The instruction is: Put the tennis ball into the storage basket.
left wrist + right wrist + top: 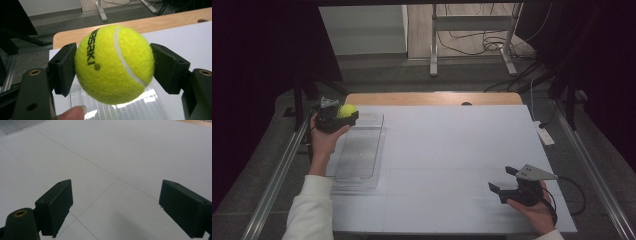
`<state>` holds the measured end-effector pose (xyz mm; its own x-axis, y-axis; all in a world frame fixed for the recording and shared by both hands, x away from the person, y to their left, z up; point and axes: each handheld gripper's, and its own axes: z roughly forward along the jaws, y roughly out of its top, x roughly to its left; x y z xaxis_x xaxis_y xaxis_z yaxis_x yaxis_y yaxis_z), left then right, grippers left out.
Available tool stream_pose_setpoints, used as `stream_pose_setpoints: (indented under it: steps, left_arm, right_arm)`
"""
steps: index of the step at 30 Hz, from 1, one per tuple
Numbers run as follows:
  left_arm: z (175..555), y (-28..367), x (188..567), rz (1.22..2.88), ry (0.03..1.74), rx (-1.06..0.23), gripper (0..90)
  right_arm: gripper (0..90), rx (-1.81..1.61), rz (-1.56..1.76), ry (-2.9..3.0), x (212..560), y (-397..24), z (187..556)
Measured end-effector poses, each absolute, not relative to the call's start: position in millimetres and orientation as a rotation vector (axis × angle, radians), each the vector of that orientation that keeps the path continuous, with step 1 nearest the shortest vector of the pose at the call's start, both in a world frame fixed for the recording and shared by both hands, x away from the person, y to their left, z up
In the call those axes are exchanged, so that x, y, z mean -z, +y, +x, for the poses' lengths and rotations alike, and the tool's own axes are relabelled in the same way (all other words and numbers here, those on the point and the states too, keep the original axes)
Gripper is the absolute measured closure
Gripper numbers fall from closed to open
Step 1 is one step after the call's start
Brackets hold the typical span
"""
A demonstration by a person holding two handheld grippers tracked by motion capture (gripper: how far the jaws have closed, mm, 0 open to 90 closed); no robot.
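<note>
Left gripper view: tennis ball point(113, 63) clamped between the left tongs point(113, 67).

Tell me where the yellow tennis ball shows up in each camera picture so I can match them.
High view: the tennis ball sits far left, clamped in the left hand-held gripper above the clear tray's far end.
Left gripper view: the ball is at the centre, squeezed between the two black jaws.
Right gripper view: not in it; open jaws over the table.
Shared landmark: the white table surface.
</note>
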<state>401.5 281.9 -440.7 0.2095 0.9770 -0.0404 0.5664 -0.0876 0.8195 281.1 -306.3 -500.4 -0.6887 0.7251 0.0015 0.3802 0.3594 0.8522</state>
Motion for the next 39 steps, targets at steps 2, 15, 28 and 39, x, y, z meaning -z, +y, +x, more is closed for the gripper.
stream_pose_setpoints:
  steps: [2,15,28,39]
  left_arm:
    - [403,282,441,1.760,1.454,-0.706,26.9]
    - [415,280,446,1.818,1.501,-0.668,26.9]
    - [423,282,456,1.861,1.544,-0.624,26.9]
    - [426,283,458,1.885,1.558,-0.601,26.9]
  right_arm:
    - [12.5,-1.263,0.967,2.251,500,-306,281]
    - [12.4,-1.264,0.965,2.252,500,-306,282]
    - [12.5,-1.263,0.967,2.255,500,-306,282]
    - [12.4,-1.262,0.969,2.256,501,-306,282]
